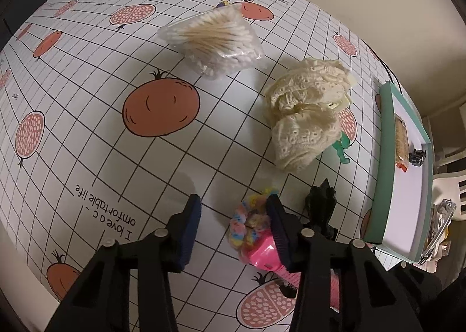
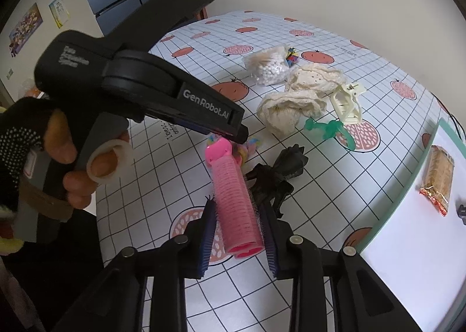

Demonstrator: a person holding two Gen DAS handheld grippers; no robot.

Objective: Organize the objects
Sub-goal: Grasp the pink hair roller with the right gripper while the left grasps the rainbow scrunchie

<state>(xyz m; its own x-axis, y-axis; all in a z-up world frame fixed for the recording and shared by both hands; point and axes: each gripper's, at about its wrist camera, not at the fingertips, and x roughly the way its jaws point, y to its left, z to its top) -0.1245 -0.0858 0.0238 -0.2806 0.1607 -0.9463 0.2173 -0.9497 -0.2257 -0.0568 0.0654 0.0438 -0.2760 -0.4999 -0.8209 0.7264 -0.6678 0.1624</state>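
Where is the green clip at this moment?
In the right wrist view the green clip lies on the table right of centre, between the lace cloth and the tray, below the cream clip.

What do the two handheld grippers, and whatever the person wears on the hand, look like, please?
Both the left gripper and the right gripper are matte black plastic with silver pivot screws. Their fingers carry ribbed dark blue pads. The left gripper's body bears white "GenRobot.AI" lettering. The hand wears a black dotted fingerless glove, with one finger through a translucent white trigger ring.
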